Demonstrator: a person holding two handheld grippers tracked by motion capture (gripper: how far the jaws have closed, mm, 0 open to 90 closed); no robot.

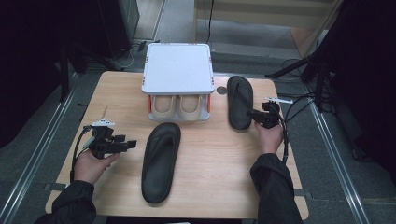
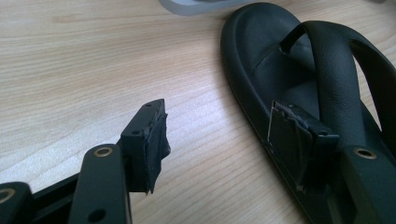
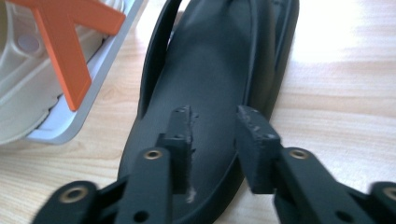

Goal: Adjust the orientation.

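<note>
Two black flip-flops lie on the wooden table (image 1: 116,98). One flip-flop (image 1: 161,161) (image 2: 261,51) lies near the front middle. My left gripper (image 1: 130,143) (image 2: 217,112) is just to its left, open, with one jaw over the sandal's near rim and the other over bare wood. The other flip-flop (image 1: 239,100) (image 3: 215,60) lies to the right of the rack. My right gripper (image 1: 254,114) (image 3: 212,116) hovers at its near end, jaws partly apart over the sole, and the pads do not press on it.
A white shoe rack (image 1: 177,70) with orange braces (image 3: 65,42) stands at the back middle, and a pair of beige shoes (image 1: 180,106) sits on its lower shelf. Bare wood lies between the two flip-flops. Cables trail off the table's right edge.
</note>
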